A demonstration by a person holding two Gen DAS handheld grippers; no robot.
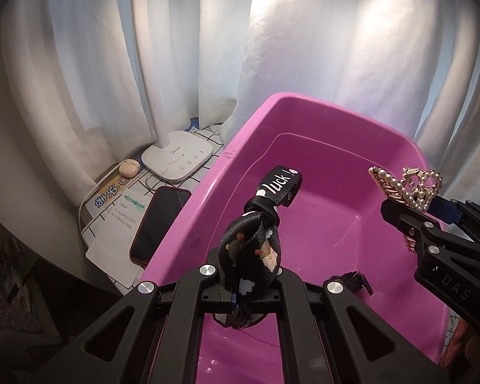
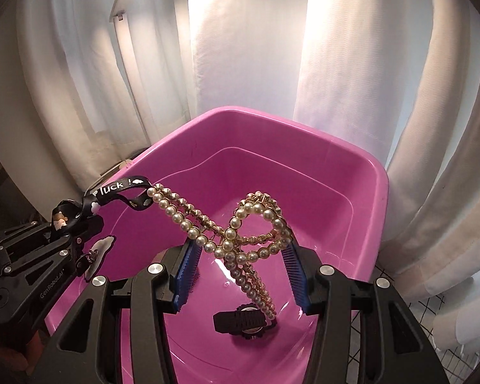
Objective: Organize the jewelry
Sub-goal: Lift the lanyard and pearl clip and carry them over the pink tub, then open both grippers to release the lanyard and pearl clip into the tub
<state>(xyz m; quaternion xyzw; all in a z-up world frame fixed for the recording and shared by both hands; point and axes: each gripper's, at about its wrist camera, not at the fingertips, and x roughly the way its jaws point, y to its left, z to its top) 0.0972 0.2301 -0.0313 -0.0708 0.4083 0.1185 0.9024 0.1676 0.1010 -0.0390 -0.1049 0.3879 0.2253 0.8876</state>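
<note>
Clearly, the right gripper [image 2: 240, 256] has its blue pads closed against a pearl bow hair clip [image 2: 236, 240], while the left gripper [image 1: 249, 284] pinches a black printed ribbon [image 1: 256, 243]; both hang over the pink plastic tub [image 2: 352, 192], where a black watch [image 2: 244, 321] already lies. Releasing well probably means lowering each piece close to the floor, apart from the watch, before spreading the fingers.

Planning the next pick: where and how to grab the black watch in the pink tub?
Grip the watch across its strap beside the case, coming straight down from above. It lies flat on the tub floor, away from the walls, so a side approach would be blocked. The pearl clip hangs just over it.
</note>
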